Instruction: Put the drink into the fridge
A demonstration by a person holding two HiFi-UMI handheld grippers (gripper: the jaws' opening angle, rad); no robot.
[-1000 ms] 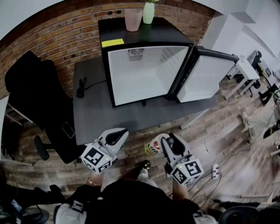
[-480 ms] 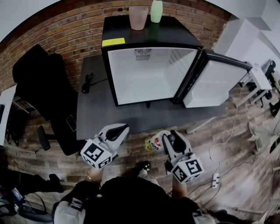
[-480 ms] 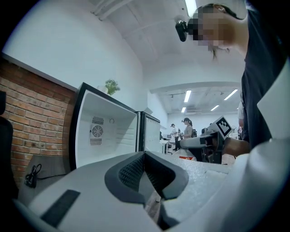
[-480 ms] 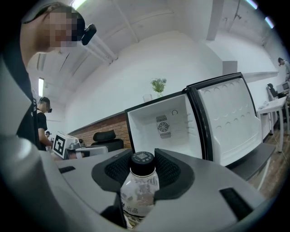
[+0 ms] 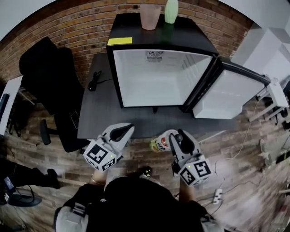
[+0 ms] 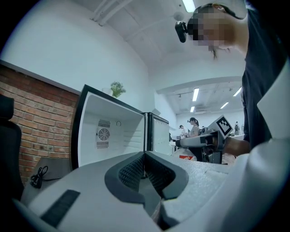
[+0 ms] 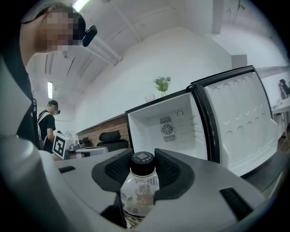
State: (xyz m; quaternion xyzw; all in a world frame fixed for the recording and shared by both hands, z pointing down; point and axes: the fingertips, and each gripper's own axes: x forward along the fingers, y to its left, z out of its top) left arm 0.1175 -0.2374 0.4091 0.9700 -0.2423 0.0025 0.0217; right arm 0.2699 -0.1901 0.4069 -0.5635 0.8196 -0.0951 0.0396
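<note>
A small black fridge (image 5: 156, 81) stands open on a dark table, its white inside bare and its door (image 5: 231, 95) swung out to the right. My right gripper (image 5: 173, 137) is shut on the drink bottle (image 5: 159, 142), a pale bottle with a black cap (image 7: 142, 162). In the right gripper view the bottle (image 7: 139, 190) stands upright between the jaws, which point at the open fridge (image 7: 167, 131). My left gripper (image 5: 125, 130) hovers beside it, near the table's front edge. Its jaws (image 6: 145, 157) are shut on nothing and also face the fridge (image 6: 113, 131).
On the fridge top stand a pink cup (image 5: 150, 16) and a green vase (image 5: 171, 10), next to a yellow note (image 5: 120, 41). A cable (image 5: 94, 84) lies on the table (image 5: 97, 113). A black chair (image 5: 45, 72) stands left. A power strip (image 5: 217, 195) lies on the wooden floor.
The head view has shifted, so the fridge now sits lower and larger. Both grippers keep their pose and the bottle stays in the right one.
</note>
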